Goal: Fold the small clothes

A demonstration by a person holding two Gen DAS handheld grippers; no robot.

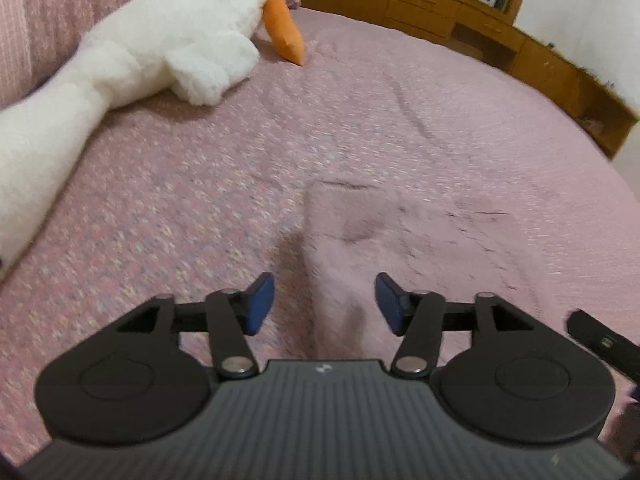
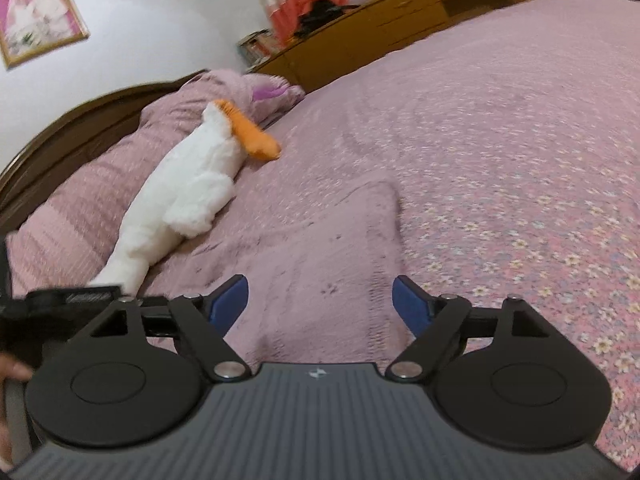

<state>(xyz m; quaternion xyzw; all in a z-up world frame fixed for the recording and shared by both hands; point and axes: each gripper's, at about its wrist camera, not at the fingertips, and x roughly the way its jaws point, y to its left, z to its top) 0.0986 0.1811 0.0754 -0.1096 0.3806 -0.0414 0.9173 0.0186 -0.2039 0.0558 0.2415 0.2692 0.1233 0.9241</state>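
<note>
The 2 blue pads of the left gripper (image 1: 325, 305) are seen spread apart, with nothing pinched; a raised fold of the pink garment (image 1: 384, 240) passes beneath the gap without being pressed by either pad. The 2 blue pads of the right gripper (image 2: 320, 305) are likewise held wide apart and empty, over the same pink garment (image 2: 320, 248), which is laid flat on the bedspread (image 2: 520, 160) directly ahead of both tools. The garment's colour is so close to the flowered pink cover that its edges are hard to trace; only its dark seams and 1 raised crease are made out. The frames are blurred near the fingers. In the left wrist view a black part of the other tool is glimpsed at the right edge. Farther off, a white plush goose (image 1: 132, 60) with an orange beak (image 1: 286, 32) is lain against the pillows (image 2: 80, 200), well apart from the garment. A wooden cabinet (image 1: 460, 8) is seen along the bed's far side, and a framed picture (image 2: 38, 16) is hung on the wall.
</note>
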